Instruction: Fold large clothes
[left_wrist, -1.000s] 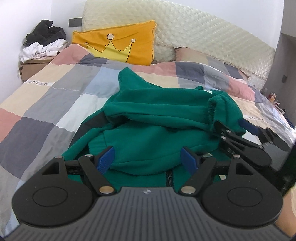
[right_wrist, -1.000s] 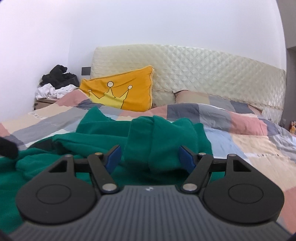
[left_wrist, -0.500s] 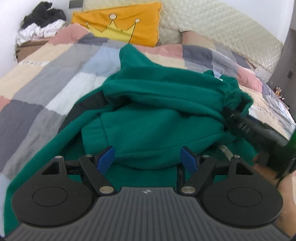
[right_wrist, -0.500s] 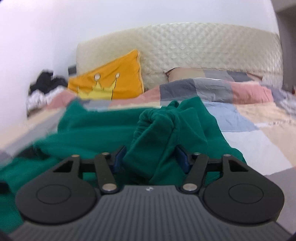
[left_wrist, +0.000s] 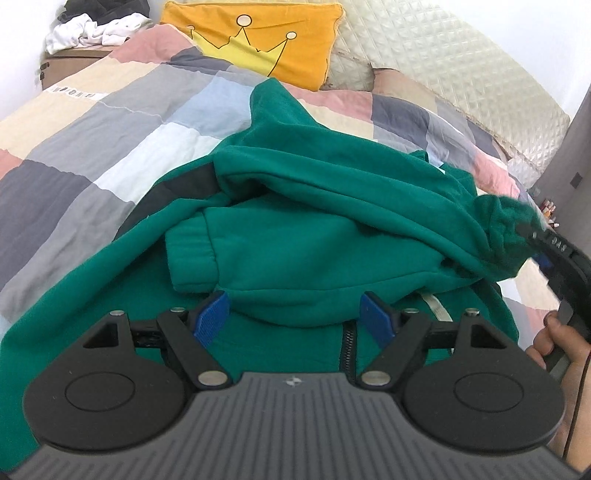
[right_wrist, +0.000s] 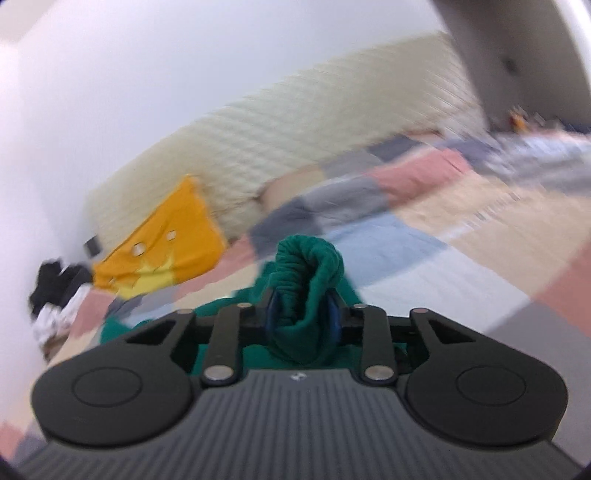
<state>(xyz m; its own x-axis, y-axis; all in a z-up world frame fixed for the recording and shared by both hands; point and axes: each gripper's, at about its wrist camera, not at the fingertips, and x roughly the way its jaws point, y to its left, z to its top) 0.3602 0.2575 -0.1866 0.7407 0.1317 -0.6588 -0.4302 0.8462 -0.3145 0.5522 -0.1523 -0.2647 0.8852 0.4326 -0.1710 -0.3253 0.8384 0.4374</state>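
Note:
A large green zip-up hoodie lies crumpled on the patchwork quilt, one sleeve cuff folded over its middle. My left gripper hovers open just above the hoodie's near edge by the zipper, nothing between its blue pads. My right gripper is closing on the other sleeve's ribbed cuff, which bulges out between the pads. In the left wrist view that cuff is lifted at the right by the right gripper, held by a hand.
A yellow crown cushion and a cream quilted headboard stand at the bed's far end. A pile of black and white clothes sits on a box at the far left. Small bottles stand beyond the bed's right side.
The right gripper's jaws narrowed onto the green cuff and the gripper rolled, tilting its view. It pulled the cuff to the right. The left gripper sank closer to the hoodie, still open.

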